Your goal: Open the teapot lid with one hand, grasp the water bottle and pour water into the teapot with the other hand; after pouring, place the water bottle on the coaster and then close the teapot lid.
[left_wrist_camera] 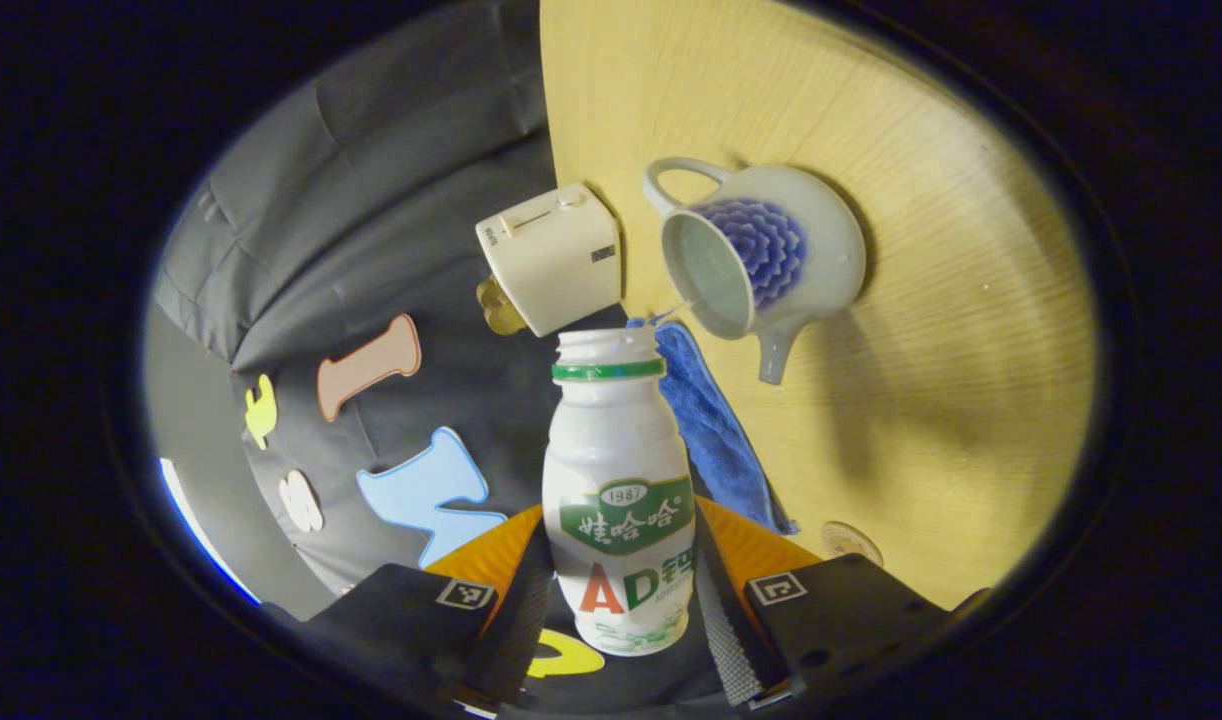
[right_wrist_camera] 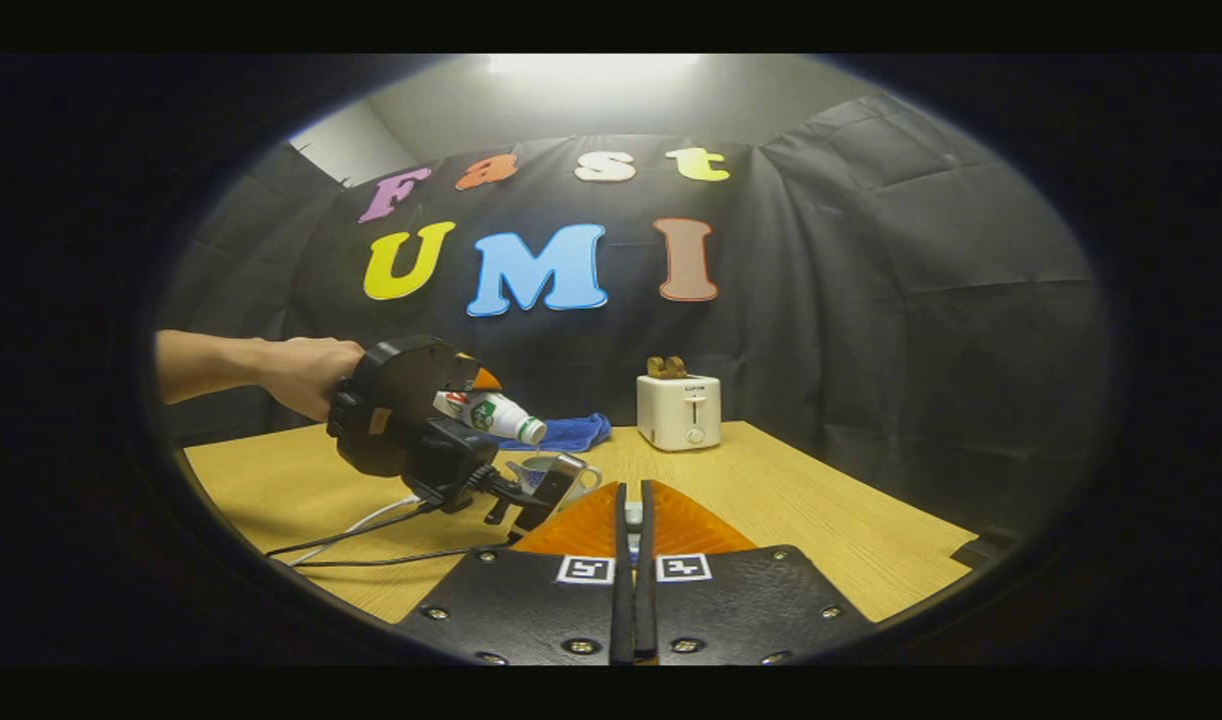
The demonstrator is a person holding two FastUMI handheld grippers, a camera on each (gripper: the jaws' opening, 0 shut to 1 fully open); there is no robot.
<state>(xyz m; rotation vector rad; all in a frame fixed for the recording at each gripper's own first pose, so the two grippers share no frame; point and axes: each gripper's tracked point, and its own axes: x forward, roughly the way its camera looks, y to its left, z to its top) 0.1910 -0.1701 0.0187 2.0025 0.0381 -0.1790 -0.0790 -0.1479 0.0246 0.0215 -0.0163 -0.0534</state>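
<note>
My left gripper [left_wrist_camera: 621,520] is shut on a white water bottle [left_wrist_camera: 619,500] with a green neck ring and no cap. The bottle is tipped, its mouth close to the rim of the open teapot [left_wrist_camera: 771,250], a pale pot with a blue flower pattern and no lid on it. A thin streak runs from the mouth to the rim. In the right gripper view a hand holds the left gripper [right_wrist_camera: 461,400] and bottle [right_wrist_camera: 496,415] tilted over the teapot [right_wrist_camera: 561,475]. My right gripper [right_wrist_camera: 631,500] hovers nearer, fingers almost together on a small pale piece, seemingly the lid's knob.
A white toaster [left_wrist_camera: 551,255] stands at the back of the wooden table [left_wrist_camera: 971,350], with a blue cloth [left_wrist_camera: 711,420] beside it. A round coaster [left_wrist_camera: 851,543] lies near my left gripper. Cables [right_wrist_camera: 371,530] trail across the table's left side.
</note>
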